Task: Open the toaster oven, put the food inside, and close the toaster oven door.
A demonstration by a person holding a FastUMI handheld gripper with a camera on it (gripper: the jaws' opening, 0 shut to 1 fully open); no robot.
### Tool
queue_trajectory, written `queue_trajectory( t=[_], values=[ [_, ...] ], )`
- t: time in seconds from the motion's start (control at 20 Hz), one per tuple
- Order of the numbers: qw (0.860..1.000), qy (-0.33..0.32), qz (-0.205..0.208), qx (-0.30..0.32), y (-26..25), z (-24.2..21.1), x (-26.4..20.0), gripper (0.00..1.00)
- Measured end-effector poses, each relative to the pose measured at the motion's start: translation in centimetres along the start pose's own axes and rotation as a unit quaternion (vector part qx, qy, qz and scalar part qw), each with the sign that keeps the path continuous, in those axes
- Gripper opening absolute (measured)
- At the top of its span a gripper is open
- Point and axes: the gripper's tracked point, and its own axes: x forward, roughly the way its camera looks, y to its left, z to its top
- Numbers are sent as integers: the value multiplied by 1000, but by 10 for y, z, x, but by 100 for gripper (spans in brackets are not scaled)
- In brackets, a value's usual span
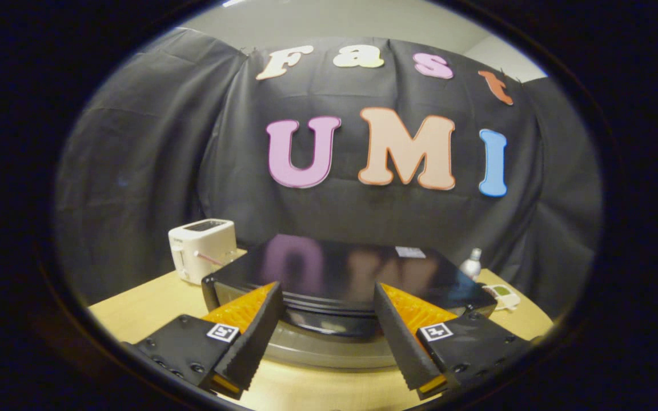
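The black toaster oven [340, 268] stands on the wooden table [135, 311], and I look down over its glossy top. Along its front edge runs a dark ridge, and below that a curved grey bar [329, 349] that looks like the door handle. My gripper [326, 294] is open, with its fingers spread wide over the oven's front edge. The front edge and the grey bar lie between the fingers, which touch nothing. I cannot tell from here whether the door is open or closed.
A white pop-up toaster [202, 249] stands behind the oven on the left. A small white bottle [471, 263] and a small white and green device [502, 295] sit by the oven's right rear corner. Black cloth walls close off the back.
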Motion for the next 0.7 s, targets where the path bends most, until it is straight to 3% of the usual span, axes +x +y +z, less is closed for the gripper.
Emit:
queue_trajectory(
  t=[0.7],
  values=[
    [1000, -5, 7, 20, -1, -9, -11, 99]
  ],
)
